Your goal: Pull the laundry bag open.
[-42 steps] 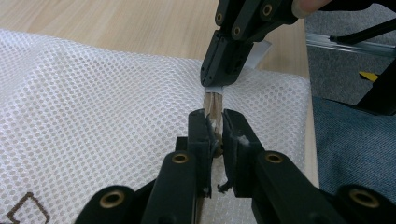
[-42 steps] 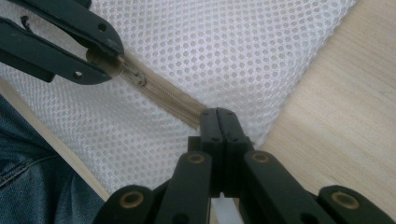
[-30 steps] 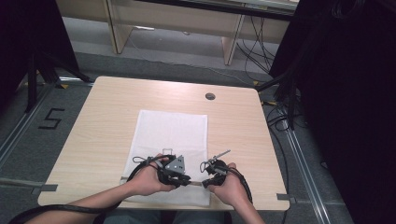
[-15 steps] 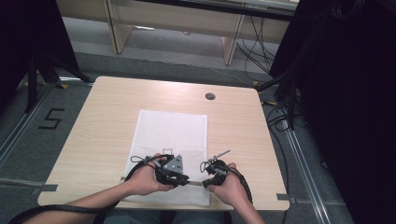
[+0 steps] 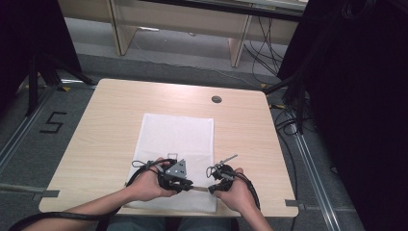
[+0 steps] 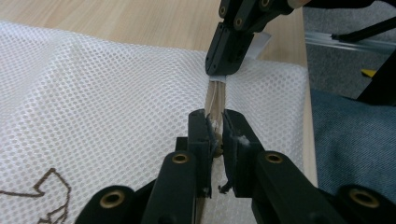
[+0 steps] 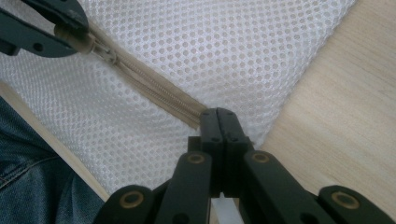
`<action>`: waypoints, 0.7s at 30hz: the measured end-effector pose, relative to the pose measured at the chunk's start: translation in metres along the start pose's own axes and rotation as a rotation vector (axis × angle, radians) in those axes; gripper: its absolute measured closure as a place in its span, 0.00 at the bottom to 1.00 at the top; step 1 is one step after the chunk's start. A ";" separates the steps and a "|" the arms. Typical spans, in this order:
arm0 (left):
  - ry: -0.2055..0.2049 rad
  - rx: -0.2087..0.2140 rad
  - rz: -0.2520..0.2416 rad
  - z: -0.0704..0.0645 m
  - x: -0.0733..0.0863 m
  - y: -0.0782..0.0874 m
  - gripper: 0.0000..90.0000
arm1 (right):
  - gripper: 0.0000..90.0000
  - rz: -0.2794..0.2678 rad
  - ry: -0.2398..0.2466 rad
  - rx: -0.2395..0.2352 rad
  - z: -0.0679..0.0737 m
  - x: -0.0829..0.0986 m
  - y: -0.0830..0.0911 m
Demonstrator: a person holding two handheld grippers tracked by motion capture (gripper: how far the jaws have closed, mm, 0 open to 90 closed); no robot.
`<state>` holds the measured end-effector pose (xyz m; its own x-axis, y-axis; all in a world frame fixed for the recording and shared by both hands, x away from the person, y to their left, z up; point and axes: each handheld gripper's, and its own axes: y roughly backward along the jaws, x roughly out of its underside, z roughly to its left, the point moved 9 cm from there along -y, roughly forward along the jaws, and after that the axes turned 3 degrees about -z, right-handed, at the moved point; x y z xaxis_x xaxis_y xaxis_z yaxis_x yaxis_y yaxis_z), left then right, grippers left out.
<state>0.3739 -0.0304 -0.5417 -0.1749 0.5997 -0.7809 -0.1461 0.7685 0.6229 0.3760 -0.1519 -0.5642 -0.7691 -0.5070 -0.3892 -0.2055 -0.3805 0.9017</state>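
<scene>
A white mesh bag (image 5: 177, 137) lies flat on the wooden table (image 5: 110, 120), with a beige zipper (image 7: 149, 84) running along its near edge. My left gripper (image 6: 215, 127) is shut on the zipper pull (image 7: 105, 51), which sits pinched between its jaws. My right gripper (image 7: 218, 117) is shut on the end of the zipper tape at the bag's near right corner. In the high view the left gripper (image 5: 185, 184) and right gripper (image 5: 215, 184) sit close together at the table's front edge, facing each other. The right gripper (image 6: 233, 42) also shows just beyond the left one's jaws.
A round cable hole (image 5: 216, 99) sits at the table's far right. Bare wood lies left and right of the bag. The table's front edge is directly under both hands, with the person's jeans (image 7: 28, 186) below it. Cables (image 5: 288, 120) trail on the floor at the right.
</scene>
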 end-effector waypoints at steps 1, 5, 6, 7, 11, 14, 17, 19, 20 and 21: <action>0.001 -0.001 0.000 0.000 0.000 0.000 0.91 | 1.00 -0.004 -0.003 0.000 0.000 0.000 0.000; -0.004 -0.001 0.002 0.000 0.001 0.001 0.91 | 1.00 -0.004 -0.002 -0.003 0.000 0.000 0.000; -0.004 -0.001 0.002 0.000 0.001 0.001 0.91 | 1.00 -0.004 -0.002 -0.003 0.000 0.000 0.000; -0.004 -0.001 0.001 0.000 0.001 0.001 0.91 | 1.00 -0.003 -0.002 -0.003 0.000 0.000 0.000; -0.011 0.000 0.000 0.001 0.001 0.003 0.91 | 1.00 -0.010 0.003 -0.005 -0.001 -0.001 -0.001; 0.003 0.001 -0.007 0.001 0.001 0.003 0.91 | 1.00 -0.005 -0.002 -0.008 0.000 0.000 0.000; 0.006 0.003 -0.003 0.001 0.002 0.004 0.91 | 1.00 -0.005 -0.001 -0.008 0.000 0.000 0.000; 0.002 0.000 -0.004 0.001 0.002 0.004 0.91 | 1.00 -0.005 -0.001 -0.008 0.000 0.000 0.000; 0.001 0.001 -0.004 0.001 0.002 0.004 0.91 | 1.00 -0.005 -0.001 -0.008 0.000 0.000 0.000; 0.001 0.004 -0.002 0.001 0.002 0.004 0.91 | 1.00 -0.004 -0.001 -0.008 0.000 0.000 0.000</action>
<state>0.3736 -0.0259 -0.5407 -0.1757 0.5979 -0.7821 -0.1427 0.7705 0.6212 0.3761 -0.1519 -0.5644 -0.7689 -0.5049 -0.3922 -0.2031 -0.3887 0.8987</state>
